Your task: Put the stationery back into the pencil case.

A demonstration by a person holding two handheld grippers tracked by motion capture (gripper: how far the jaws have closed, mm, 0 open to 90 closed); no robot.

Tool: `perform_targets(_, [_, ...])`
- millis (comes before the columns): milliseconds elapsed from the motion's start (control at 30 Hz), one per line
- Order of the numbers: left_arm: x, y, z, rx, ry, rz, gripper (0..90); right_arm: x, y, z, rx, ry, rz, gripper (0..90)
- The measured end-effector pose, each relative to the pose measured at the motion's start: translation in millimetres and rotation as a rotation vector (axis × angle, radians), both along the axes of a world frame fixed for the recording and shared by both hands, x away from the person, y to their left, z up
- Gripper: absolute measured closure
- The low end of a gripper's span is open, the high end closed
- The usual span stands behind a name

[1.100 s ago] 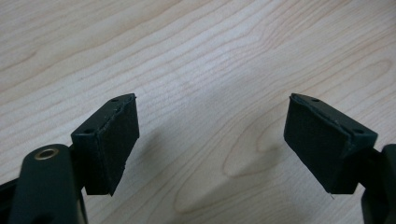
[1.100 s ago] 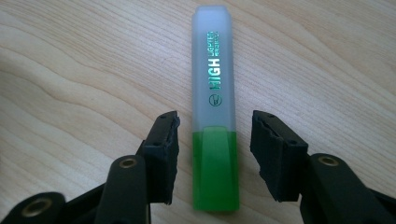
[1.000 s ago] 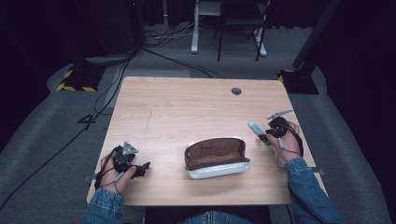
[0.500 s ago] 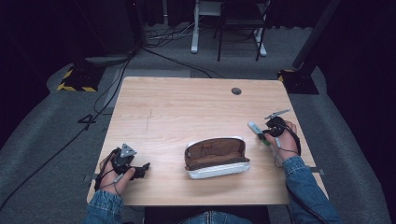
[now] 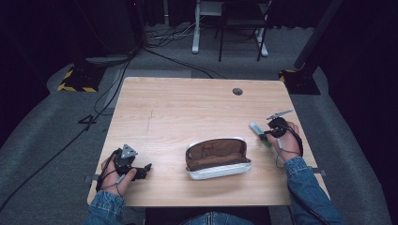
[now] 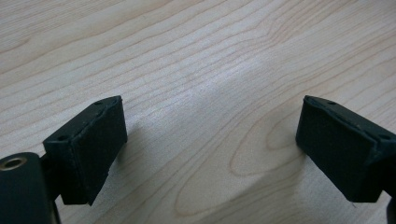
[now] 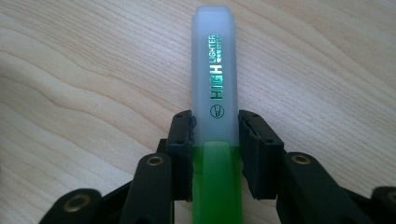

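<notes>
— Where are we seeing the highlighter (image 7: 214,88) lying relative to our right gripper (image 7: 215,140)?

— We are looking along the jaws in the right gripper view, and the highlighter is running straight out between them. The two black pads are pressing on its sides just where the frosted cap is meeting the green body, so we are pinching it there. The cap end is pointing away from us over the wood, and the green end is coming back toward the gripper's body.

— And from the high view?

— We are finding the right gripper (image 5: 273,131) near the right edge of the table (image 5: 187,103), with the highlighter (image 5: 259,132) sticking out of it toward the table's middle. The open case (image 5: 217,157), brown inside with a silver shell, is lying well apart to its left, near the front edge.

— What is our left gripper (image 6: 210,140) doing?

— We are holding it with its jaws spread wide, having just been opening further; bare wood is lying between them. In the high view the left gripper (image 5: 141,169) is sitting at the front left of the table, well apart from the case.
</notes>
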State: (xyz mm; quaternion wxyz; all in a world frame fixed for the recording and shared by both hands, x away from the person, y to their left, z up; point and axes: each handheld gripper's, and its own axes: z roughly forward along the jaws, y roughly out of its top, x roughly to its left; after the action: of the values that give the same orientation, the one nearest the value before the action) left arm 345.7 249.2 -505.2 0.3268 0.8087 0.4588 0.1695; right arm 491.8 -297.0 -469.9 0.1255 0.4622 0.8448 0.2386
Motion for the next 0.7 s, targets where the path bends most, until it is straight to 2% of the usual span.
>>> perform_targets(433, [0.5,-0.4,0.3,0.005,0.002,0.002,8.4,-8.6,0.0,24.8,0.041,-0.049,0.019,67.2])
perform_targets(500, [0.4,-0.5,0.2,0.003,0.002,0.003,8.4,-11.7,1.0,32.3,0.033,-0.069,0.032,67.1])
perform_targets(700, [1.1,-0.5,0.3,0.006,0.005,-0.003,8.0,-20.0,5.8,50.0,0.071,-0.075,0.065,67.2])
